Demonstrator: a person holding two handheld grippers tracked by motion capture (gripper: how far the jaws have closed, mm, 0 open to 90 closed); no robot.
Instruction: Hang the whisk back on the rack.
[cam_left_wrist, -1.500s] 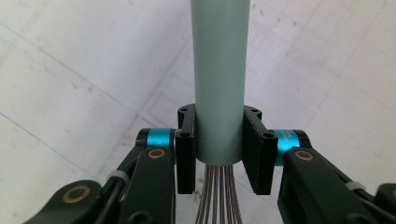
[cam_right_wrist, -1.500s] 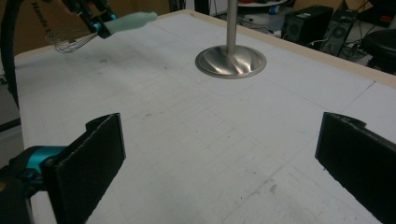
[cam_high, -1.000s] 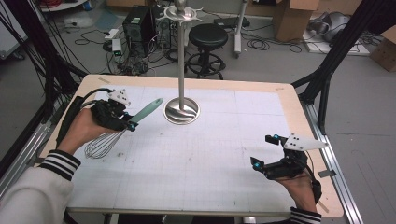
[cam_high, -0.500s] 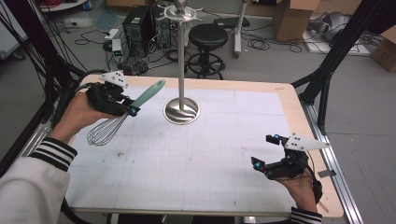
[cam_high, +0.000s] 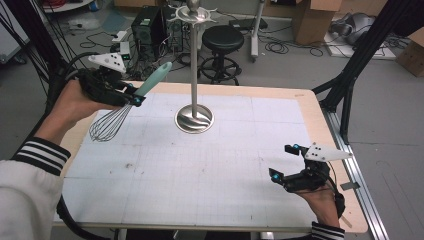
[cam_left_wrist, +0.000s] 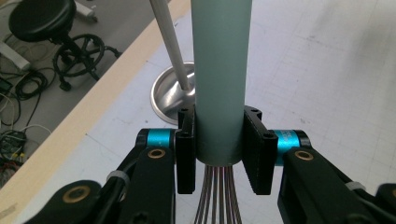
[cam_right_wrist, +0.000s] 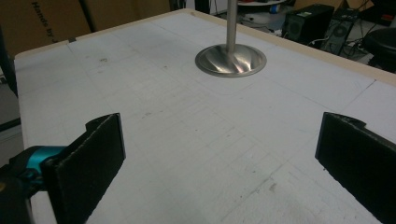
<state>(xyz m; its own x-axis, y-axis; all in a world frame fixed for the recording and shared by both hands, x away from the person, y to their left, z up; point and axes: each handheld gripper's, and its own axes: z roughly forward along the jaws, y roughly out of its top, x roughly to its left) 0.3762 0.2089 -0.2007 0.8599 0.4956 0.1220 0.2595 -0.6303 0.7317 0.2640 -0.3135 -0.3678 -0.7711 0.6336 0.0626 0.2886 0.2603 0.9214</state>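
Counter (cam_high: 210, 180): a pale gridded surface, bare apart from the stand. No other utensil lies on it in the high view.

Stand (cam_high: 193, 65): a metal pole on a round polished base (cam_high: 194, 119) near the far middle of the counter, with a ring of hooks (cam_high: 192, 14) at its top. In the high view every hook that can be made out looks unoccupied; they are small, so this is a cautious reading.

Whisk (cam_high: 125, 110): held clear of the counter, to the left of the pole and apart from it. It is tilted, the teal handle (cam_left_wrist: 219, 70) pointing up toward the pole and the wire loops (cam_high: 105, 127) hanging down toward the person.

Left tongs (cam_left_wrist: 219, 140): clamped on the lower end of the teal handle, just above where the wires leave it; both pads sit against the handle's sides.

Right tongs (cam_right_wrist: 219, 154): jaws wide apart with nothing between them, resting low at the near right corner of the counter, well away from the stand.

Assessment: the work appears to be hanging the whisk on the stand. The pick-up looks complete, with the grip looking secure and the whisk off the surface. What remains, by my judgement, is the larger part: raising the handle end to hook height, engaging a hook, and releasing. The handle tip currently sits well below the hooks.
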